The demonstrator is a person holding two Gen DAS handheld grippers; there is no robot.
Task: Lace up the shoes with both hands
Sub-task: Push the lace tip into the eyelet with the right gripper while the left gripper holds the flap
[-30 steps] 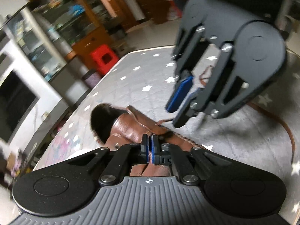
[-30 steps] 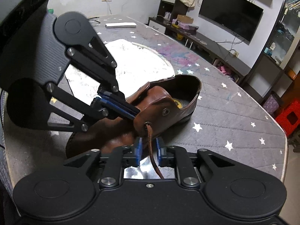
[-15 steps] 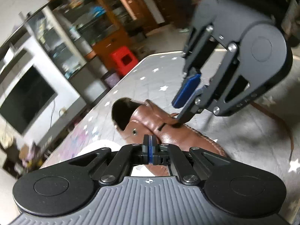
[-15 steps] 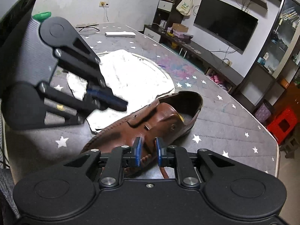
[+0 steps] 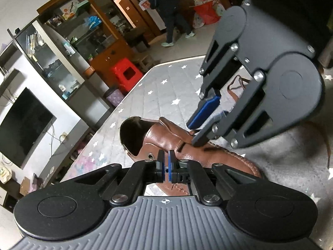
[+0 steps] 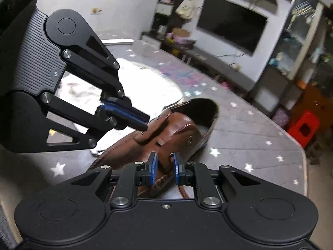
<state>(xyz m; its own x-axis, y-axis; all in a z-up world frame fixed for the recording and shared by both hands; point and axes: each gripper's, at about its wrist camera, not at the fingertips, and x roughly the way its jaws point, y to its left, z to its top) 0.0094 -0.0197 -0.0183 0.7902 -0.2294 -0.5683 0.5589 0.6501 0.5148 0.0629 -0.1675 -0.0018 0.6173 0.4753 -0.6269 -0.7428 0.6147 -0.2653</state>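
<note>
A brown leather shoe [image 5: 166, 141] lies on the grey star-patterned table cover, also in the right wrist view [image 6: 177, 131]. A brown lace [image 5: 326, 143] trails across the cover to the right; a short piece [image 6: 184, 191] shows under my right gripper. My left gripper [image 5: 165, 161] hovers just over the shoe's eyelet flap, jaws nearly shut with a thin gap and nothing between them. My right gripper [image 6: 164, 164] is open at the shoe's side; the lace is not between its pads. In the left wrist view its fingertips [image 5: 197, 139] touch the flap.
A white cloth [image 6: 124, 79] lies on the table behind the shoe. The table edge [image 5: 133, 87] runs past a red stool [image 5: 124, 75] and a TV wall. A person [image 5: 166, 6] stands far back in the room.
My right gripper let go of the lace and opened wider. My left gripper lifted off the flap, swung away, then came back over the tongue with a slight gap.
</note>
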